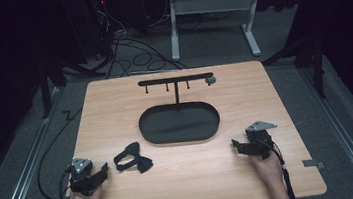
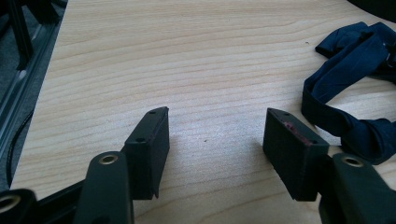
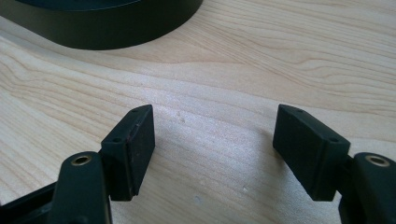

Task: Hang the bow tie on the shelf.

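Observation:
A dark bow tie with its strap lies on the wooden table at front left; in the left gripper view the bow tie is to the right of the jaws. My left gripper rests near the front left corner, open, nothing between its jaws. My right gripper rests at front right, open and empty. A black oval tray with a T-shaped hanger stand sits at the table's middle.
The tray's wall lies just ahead of the right jaws. A small grey clip hangs at the stand's right end. Cables and table legs are on the floor beyond the far edge. A metal rail runs along the table's left side.

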Demonstrator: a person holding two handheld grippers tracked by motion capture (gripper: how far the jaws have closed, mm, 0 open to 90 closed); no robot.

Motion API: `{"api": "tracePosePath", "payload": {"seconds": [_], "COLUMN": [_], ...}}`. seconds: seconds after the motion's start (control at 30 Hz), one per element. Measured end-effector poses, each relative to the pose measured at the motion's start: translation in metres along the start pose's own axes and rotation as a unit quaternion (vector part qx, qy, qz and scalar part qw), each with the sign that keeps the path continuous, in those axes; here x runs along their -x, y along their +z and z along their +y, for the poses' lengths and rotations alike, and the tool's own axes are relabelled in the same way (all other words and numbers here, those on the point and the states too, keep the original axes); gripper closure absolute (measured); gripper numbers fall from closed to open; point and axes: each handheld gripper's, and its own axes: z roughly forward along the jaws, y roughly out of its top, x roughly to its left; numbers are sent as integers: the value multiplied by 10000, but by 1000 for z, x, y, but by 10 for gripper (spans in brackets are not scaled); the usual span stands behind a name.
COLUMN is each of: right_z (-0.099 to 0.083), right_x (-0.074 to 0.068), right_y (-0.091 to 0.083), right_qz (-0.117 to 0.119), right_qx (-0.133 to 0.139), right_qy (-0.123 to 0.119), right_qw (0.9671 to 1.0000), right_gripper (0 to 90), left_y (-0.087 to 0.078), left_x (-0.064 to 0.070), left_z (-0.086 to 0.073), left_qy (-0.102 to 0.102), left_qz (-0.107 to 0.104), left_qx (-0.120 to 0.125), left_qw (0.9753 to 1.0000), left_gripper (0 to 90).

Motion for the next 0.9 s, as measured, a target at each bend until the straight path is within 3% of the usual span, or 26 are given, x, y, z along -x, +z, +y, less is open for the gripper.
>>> {"api": "tracePosePath", "payload": {"seconds": [0.57, 0.7, 0.83, 0.9], "right_z": [0, 0, 0, 0], "right_x": [0, 0, 0, 0], "right_y": [0, 0, 0, 0], "right_qz": [3, 7, 5, 5], "right_qx": [-1, -2, -4, -5], "right_qy": [-3, 7, -10, -9], "right_qw": [10000, 10000, 10000, 10000], "right_gripper": [309, 310, 309, 309], "left_y": [1, 0, -3, -8], "left_x": [2, 0, -1, 2], "left_z": [0, 0, 0, 1], "left_qy": [-31, -88, -251, -211], "left_qz": [22, -32, -218, -270], "left_qx": [-8, 13, 73, 150], "left_qw": [10000, 10000, 9994, 9993], "left_gripper": [388, 403, 428, 432]}}
